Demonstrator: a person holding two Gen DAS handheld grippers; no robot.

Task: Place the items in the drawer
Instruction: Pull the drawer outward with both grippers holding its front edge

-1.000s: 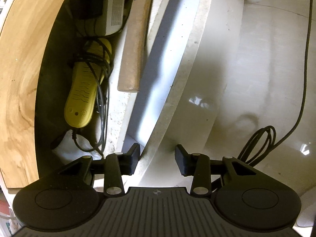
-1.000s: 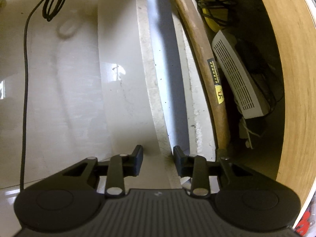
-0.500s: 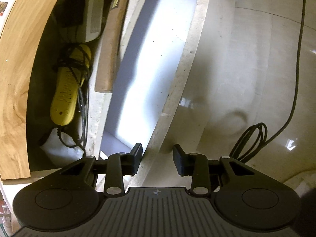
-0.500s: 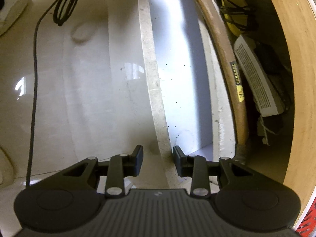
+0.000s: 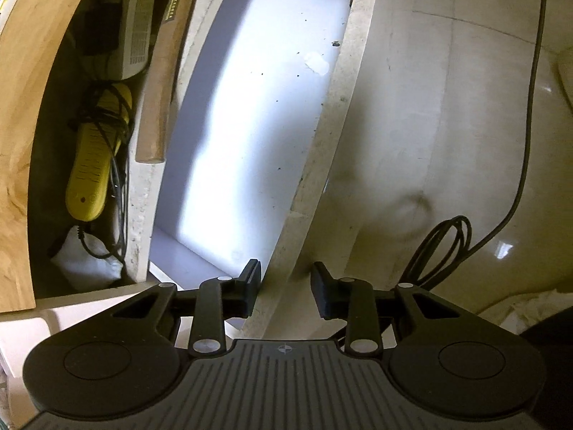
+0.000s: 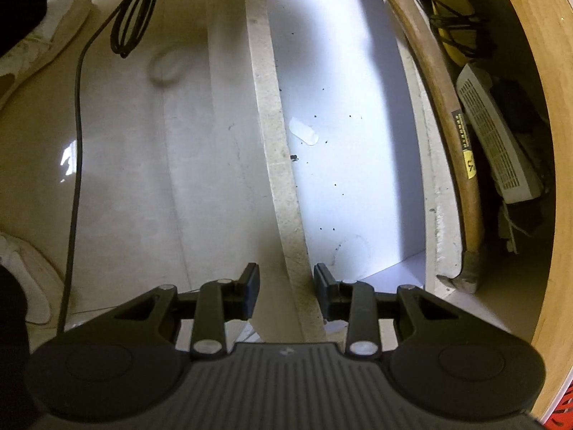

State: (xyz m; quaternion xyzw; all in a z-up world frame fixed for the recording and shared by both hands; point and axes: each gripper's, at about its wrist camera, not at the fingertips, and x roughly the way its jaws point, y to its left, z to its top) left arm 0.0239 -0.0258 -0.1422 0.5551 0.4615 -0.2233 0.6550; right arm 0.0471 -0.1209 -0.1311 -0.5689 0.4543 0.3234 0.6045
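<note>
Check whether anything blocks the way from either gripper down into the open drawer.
Nothing visible does. The left gripper and right gripper both straddle the drawer's front panel, fingers open and empty. The drawer's white floor lies open beside them, bearing only specks and a pale scrap.

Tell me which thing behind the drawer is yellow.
The long ribbed yellow gadget wrapped in black cord, lying beside the wooden handle. The vented box farther along is white, and the handle is brown.
</note>
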